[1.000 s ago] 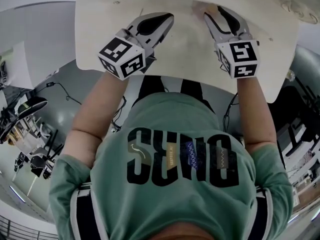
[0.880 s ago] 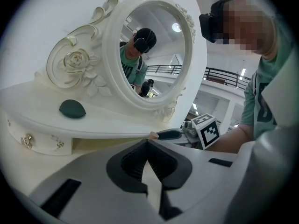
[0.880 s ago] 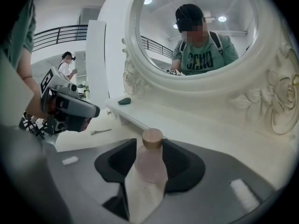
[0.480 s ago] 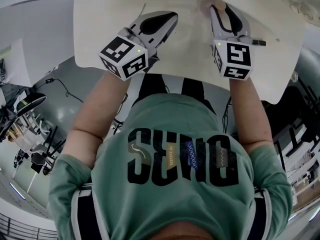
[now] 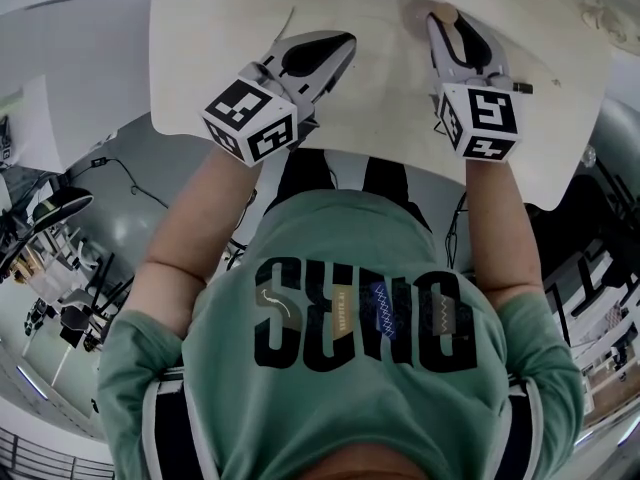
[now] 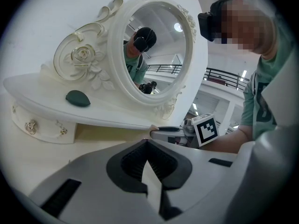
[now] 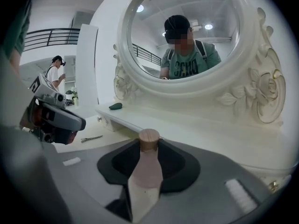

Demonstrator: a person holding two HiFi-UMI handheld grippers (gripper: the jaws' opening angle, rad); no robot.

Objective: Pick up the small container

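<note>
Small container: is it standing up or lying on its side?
Upright: the small container stands on its base, its wooden cap on top, straight above the pink body.

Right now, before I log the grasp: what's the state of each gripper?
Left gripper: jaws together, nothing held.
Right gripper: jaws have just been closing, pads now against the small container between them.

Green T-shirt (image 5: 330, 243), black lettering (image 5: 300, 313), dark straps (image 5: 165, 433). Left gripper (image 5: 348, 42), right gripper (image 5: 440, 26): grey shells, black pads, black-and-white marker cubes (image 5: 250, 118).
</note>
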